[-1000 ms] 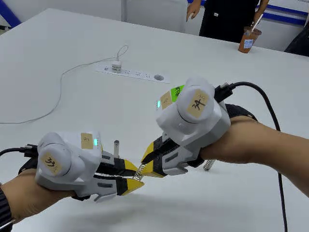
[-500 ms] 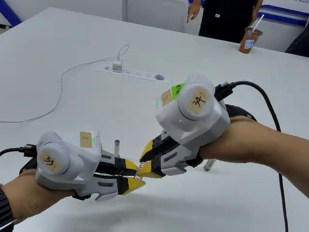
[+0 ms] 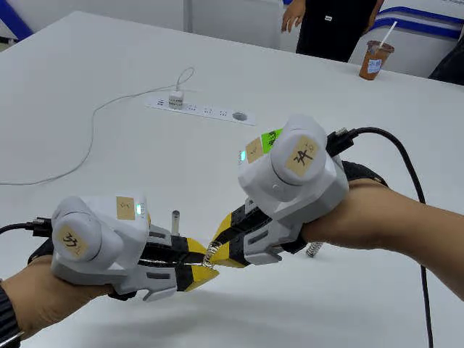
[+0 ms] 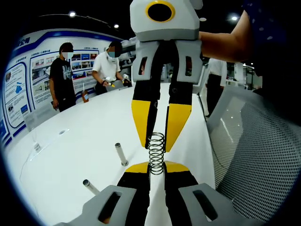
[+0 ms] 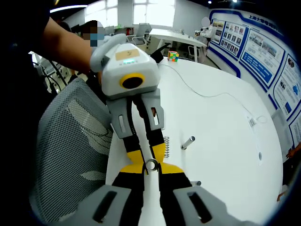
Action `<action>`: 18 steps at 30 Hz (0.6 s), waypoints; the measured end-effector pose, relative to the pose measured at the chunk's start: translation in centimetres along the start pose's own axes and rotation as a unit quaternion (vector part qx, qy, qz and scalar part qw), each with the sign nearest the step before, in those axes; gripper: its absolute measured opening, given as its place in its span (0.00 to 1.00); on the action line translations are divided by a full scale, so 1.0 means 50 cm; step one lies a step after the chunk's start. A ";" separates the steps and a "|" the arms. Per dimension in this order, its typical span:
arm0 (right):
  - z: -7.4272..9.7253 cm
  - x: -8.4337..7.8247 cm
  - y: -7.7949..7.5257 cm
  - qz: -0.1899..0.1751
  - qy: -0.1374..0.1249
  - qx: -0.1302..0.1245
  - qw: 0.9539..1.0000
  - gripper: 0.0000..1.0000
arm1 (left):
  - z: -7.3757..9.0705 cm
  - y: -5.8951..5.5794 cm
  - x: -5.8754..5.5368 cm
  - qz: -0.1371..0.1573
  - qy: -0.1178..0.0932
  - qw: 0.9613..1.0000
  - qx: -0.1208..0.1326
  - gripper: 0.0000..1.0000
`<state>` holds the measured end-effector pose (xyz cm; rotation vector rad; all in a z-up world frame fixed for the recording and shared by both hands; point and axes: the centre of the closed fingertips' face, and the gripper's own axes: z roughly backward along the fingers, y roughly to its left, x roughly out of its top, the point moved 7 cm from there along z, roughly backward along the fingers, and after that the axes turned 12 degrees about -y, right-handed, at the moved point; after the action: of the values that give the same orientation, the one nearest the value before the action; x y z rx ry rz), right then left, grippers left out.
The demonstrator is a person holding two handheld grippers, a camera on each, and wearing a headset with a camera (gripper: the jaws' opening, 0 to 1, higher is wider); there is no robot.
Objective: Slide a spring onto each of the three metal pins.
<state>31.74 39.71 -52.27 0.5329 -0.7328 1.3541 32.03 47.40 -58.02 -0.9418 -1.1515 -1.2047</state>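
At the near edge of the white table (image 3: 109,65) the two grippers meet tip to tip, and one spring (image 3: 211,254) is held in the air between them. The left gripper (image 3: 197,270) comes in low from the left, and its yellow jaws are closed on one end of the spring. In the left gripper view this end sits between the two tips and the coil stands up from them. The right gripper (image 3: 217,245) comes down from the right, and its jaws are pressed on the other end. In the right gripper view the spring is seen from its end as a small ring between the tips. A metal pin (image 3: 175,221) stands upright on the table just behind the left gripper, apart from the spring. In the left gripper view a lower pin (image 4: 90,186) is seen closer to the camera than it. A second spring (image 3: 313,249) lies on the table just beside the right wrist. A power strip (image 3: 199,110) with a white cable lies toward the far edge, and a cup with a straw (image 3: 373,58) stands at the far right corner.
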 end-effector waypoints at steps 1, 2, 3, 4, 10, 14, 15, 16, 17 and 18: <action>0.000 0.001 0.000 0.002 -0.001 0.000 1.000 0.12 | 0.000 0.000 0.000 0.001 -0.001 1.000 0.001 0.10; 0.000 0.002 -0.001 0.003 -0.001 -0.001 1.000 0.12 | 0.000 0.001 0.000 0.001 -0.001 1.000 0.001 0.10; 0.000 0.002 -0.001 0.002 -0.003 -0.001 1.000 0.12 | 0.000 0.001 0.001 0.001 -0.001 1.000 0.001 0.10; 0.000 0.003 -0.001 0.003 -0.003 -0.002 1.000 0.12 | 0.000 0.001 0.001 0.001 -0.001 1.000 0.001 0.10; -0.001 0.007 0.001 0.004 -0.009 -0.003 1.000 0.12 | -0.001 0.000 0.004 -0.001 0.000 1.000 0.000 0.10; -0.003 0.009 0.002 0.006 -0.013 -0.003 1.000 0.11 | -0.005 -0.003 0.007 -0.001 -0.002 1.000 -0.002 0.10; -0.003 0.010 0.003 0.005 -0.014 -0.003 1.000 0.11 | -0.005 -0.004 0.008 -0.002 -0.002 1.000 -0.002 0.11; -0.003 0.009 0.003 0.004 -0.014 -0.004 1.000 0.11 | -0.006 -0.004 0.008 -0.005 0.000 1.000 -0.003 0.11; -0.003 0.009 0.002 0.004 -0.014 -0.005 1.000 0.11 | -0.006 -0.004 0.008 -0.007 0.001 1.000 -0.003 0.11; -0.001 0.008 0.002 0.002 -0.015 -0.006 1.000 0.11 | -0.006 -0.003 0.008 -0.009 0.003 1.000 -0.002 0.11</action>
<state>31.68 40.05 -52.02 0.5437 -0.7658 1.3480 31.92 47.02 -57.69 -0.9326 -1.1559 -1.2237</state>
